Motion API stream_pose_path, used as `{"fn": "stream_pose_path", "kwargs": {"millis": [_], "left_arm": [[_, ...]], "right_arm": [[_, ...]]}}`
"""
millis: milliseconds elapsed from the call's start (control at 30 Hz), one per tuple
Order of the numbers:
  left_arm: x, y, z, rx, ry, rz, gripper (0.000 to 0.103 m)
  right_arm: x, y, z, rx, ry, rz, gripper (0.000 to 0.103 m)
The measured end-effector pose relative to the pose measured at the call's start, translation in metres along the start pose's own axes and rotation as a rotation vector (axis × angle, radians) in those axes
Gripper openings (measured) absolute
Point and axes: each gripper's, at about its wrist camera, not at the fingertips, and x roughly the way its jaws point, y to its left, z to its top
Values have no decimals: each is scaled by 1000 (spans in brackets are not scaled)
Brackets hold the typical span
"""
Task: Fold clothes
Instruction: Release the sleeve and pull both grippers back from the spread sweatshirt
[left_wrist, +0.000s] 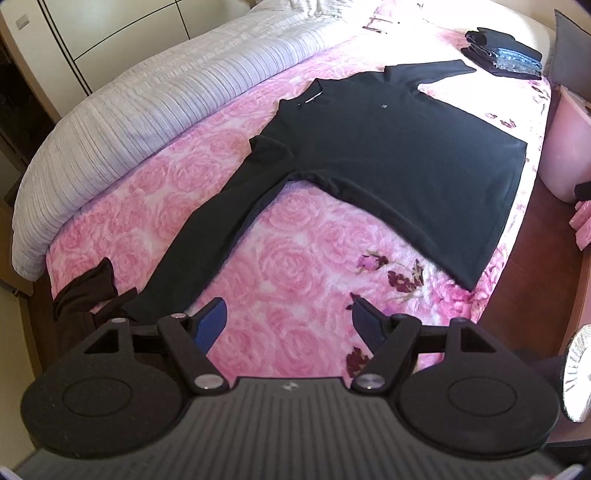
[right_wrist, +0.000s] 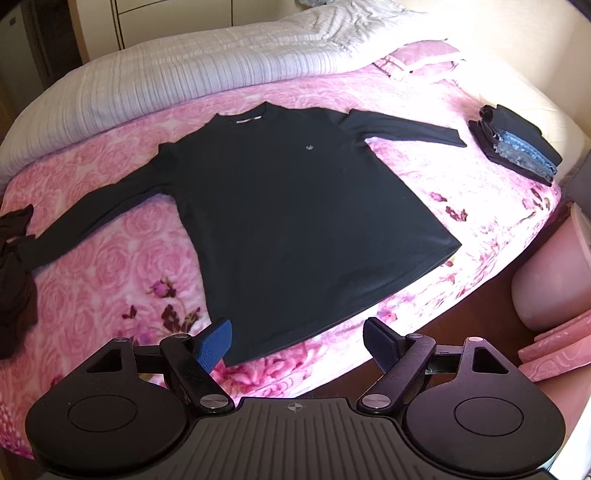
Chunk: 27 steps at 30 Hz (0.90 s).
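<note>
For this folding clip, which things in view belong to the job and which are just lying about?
Job:
- black long-sleeved shirt spread flat on the pink rose-print bedspread
- stack of folded dark and blue clothes
- crumpled dark brown garment
- left gripper, right gripper, both open

Lying about:
- white ribbed duvet
- pink bin

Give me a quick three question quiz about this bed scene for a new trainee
1. True or false: the black shirt lies spread flat with both sleeves out.
2. What sits beyond the shirt's far sleeve? A) a stack of folded clothes B) a shoe C) a lamp
3. Fill in: both the left gripper and the right gripper are ____ and hold nothing.

Key: 1 true; 2 A; 3 open.
</note>
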Motion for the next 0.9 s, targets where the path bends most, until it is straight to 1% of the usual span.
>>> {"fn": "stream_pose_path", "kwargs": {"millis": [533, 667, 800, 867, 900], "left_arm": [[-8, -17, -5, -41, 17, 47, 72], [-9, -19, -10, -66, 28, 69, 72], [-12, -16, -19, -99, 40, 104, 72], [-15, -11, -26, -85, 48, 135, 73], [-17, -5, -30, -82, 52, 167, 73]], "right_arm": [[9, -10, -1, -52, 22, 46, 81], [16, -11, -1, -77, 36, 73, 81], [26, -7, 1, -125, 41, 131, 81], [28, -1, 5, -166, 19, 217, 81], [29, 3, 8, -195, 4, 261, 81]]}}
